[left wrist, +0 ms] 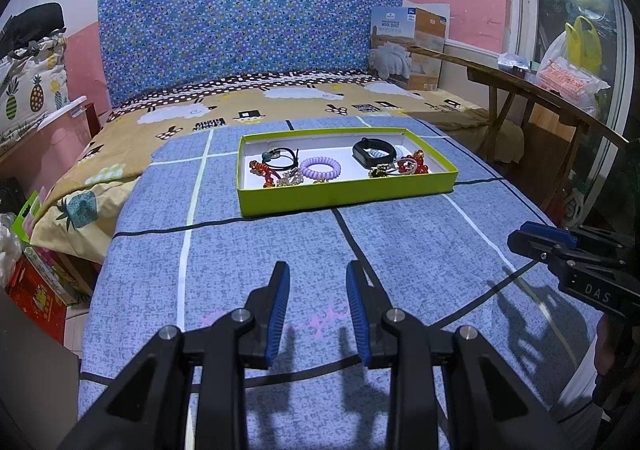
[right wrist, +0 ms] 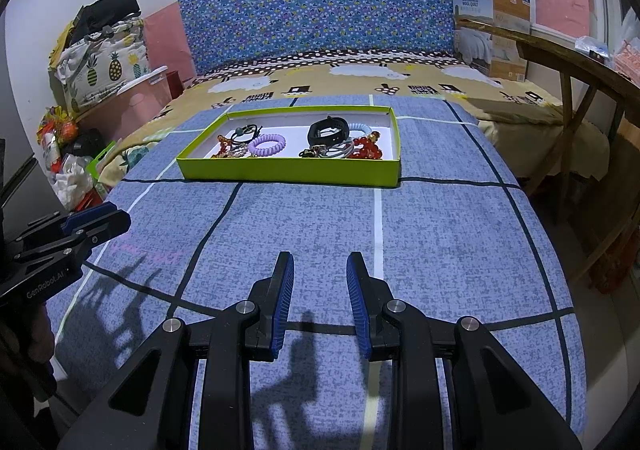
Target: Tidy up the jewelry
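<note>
A lime-green shallow box [left wrist: 344, 195] [right wrist: 288, 171] sits on the blue checked blanket ahead of both grippers. Inside lie a purple coil hair tie [left wrist: 320, 168] [right wrist: 267, 143], a black wristband [left wrist: 372, 153] [right wrist: 327, 131], red beads [left wrist: 416, 165] [right wrist: 366, 149], a black hair tie [left wrist: 280, 155] and other small pieces. My left gripper [left wrist: 318, 270] is open and empty, well short of the box. My right gripper [right wrist: 320, 260] is open and empty, also short of the box. Each gripper shows at the edge of the other's view [left wrist: 540, 242] [right wrist: 96, 219].
The blue blanket [left wrist: 280, 250] covers a bed with a patterned headboard [left wrist: 248, 17]. A wooden bench [left wrist: 540, 89] runs along the right side. A cardboard quilt box [left wrist: 408, 45] stands at the bed's far right. Bags and boxes [left wrist: 32, 270] clutter the floor at left.
</note>
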Demonstrator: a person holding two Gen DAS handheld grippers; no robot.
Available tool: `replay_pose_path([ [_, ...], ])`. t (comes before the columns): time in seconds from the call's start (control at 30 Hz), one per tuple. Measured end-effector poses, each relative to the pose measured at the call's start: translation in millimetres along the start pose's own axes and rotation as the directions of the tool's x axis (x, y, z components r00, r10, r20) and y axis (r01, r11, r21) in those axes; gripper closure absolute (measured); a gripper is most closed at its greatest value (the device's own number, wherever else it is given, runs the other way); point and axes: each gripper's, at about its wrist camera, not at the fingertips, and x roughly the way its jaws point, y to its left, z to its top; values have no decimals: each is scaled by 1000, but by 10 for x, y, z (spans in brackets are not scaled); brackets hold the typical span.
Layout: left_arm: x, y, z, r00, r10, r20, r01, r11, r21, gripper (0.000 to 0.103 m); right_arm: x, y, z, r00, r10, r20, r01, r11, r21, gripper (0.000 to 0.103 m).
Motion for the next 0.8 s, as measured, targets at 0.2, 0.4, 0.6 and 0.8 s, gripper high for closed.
replay_pose_path([
  [0.2, 1, -9, 2, 1000, 0, -2, 0, 1000, -5, 73, 5, 5, 2, 1000, -3, -3, 3, 1000, 3, 75],
  [0.4, 12, -15, 0, 1000, 2, -11, -2, 1000, -11, 73, 13, 8, 2, 1000, -1, -3, 1, 1000, 1, 75],
  [0.6, 16, 3, -7, 1000, 4, -13, -4, 1000, -14, 72, 14, 8, 3, 1000, -2, -3, 2, 1000, 0, 75],
  [0.8, 32, 18, -14, 1000, 13, -23, -13, 1000, -17, 73, 14, 8, 3, 1000, -1, -4, 1, 1000, 1, 75],
])
